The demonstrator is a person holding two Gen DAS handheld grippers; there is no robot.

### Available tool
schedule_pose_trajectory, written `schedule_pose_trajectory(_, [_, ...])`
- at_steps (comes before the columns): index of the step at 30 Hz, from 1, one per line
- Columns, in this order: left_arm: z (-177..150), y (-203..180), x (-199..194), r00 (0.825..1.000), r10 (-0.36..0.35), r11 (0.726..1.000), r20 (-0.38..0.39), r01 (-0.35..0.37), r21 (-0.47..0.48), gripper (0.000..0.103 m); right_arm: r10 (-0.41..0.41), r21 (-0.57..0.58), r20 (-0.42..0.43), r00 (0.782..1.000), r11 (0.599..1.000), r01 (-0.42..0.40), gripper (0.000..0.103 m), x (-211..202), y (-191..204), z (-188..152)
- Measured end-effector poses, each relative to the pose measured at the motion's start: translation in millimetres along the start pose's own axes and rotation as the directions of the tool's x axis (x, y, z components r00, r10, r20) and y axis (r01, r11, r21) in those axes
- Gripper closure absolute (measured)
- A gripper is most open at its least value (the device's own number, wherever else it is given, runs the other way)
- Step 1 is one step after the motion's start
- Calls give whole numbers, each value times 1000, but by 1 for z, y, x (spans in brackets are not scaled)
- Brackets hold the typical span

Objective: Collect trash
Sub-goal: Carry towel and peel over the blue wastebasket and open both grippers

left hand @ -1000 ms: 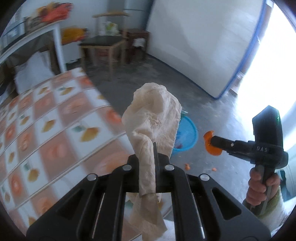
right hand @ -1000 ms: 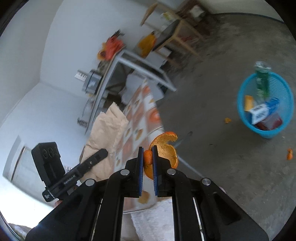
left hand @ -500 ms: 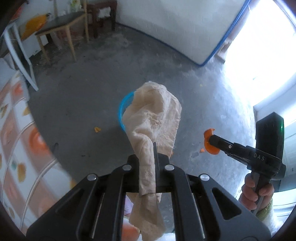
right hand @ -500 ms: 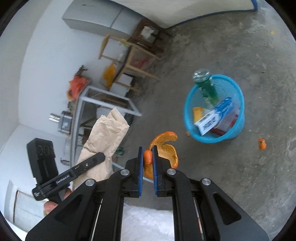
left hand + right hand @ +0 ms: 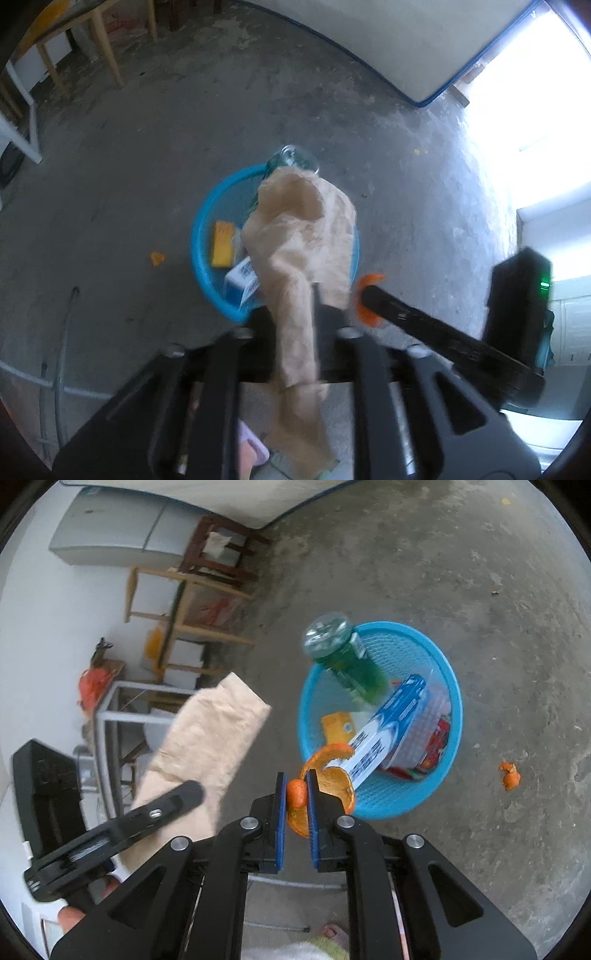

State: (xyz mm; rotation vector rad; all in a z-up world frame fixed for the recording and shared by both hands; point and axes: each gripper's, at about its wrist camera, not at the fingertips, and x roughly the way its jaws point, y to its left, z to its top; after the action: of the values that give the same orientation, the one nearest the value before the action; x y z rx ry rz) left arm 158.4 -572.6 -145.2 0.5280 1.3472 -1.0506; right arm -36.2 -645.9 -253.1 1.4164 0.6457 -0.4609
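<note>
My left tongs [image 5: 295, 295] have just been opening; the beige crumpled napkin [image 5: 303, 236] hangs between the parted jaws, long axis running along the fingers, its bulky end pointing down over the blue basket [image 5: 201, 229]. My right tongs [image 5: 297, 797] have also just eased apart a little, yet one curl of orange peel [image 5: 328, 771] sits between the blue pads [image 5: 281, 805], which I take to be touching it, its open curve reaching toward the basket rim. The basket stands on the concrete floor [image 5: 517, 627] and holds one green bottle [image 5: 343, 657] leaning bottom-up, one blue-and-white carton [image 5: 388, 723] lying slanted, and one yellow packet [image 5: 336, 725]. One scrap of peel [image 5: 509, 775] lies on the floor beside the basket in the right view.
</note>
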Motion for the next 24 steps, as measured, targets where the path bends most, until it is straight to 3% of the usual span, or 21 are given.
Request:
schedule_pose_trajectory(1, [2, -1, 3, 1000, 0, 1000, 12, 0, -5, 55, -26, 5, -5, 1000, 1000, 26, 79, 9, -6, 4])
schedule_pose_trajectory(2, [5, -1, 6, 1000, -7, 1000, 20, 7, -13, 50, -67, 13, -10, 998, 998, 67, 75, 17, -13, 7])
schedule_pose_trajectory(6, [4, 10, 5, 998, -54, 995, 25, 56, -88, 50, -173, 6, -10, 985, 985, 173, 72, 30, -29, 8])
schedule_pose_trajectory(15, [-16, 18, -63, 987, -74, 995, 142, 83, -60, 50, -178, -40, 74, 981, 983, 181, 72, -9, -30, -11])
schedule_pose_trajectory(20, [-57, 8, -134, 967, -66, 998, 246, 62, 23, 45, -195, -136, 116, 974, 968, 210, 72, -37, -12, -26])
schedule_pose_trajectory(24, [-106, 6, -186, 934, -35, 998, 355, 13, 64, 36, -204, -249, 141, 969, 940, 234, 72, -59, 19, -46])
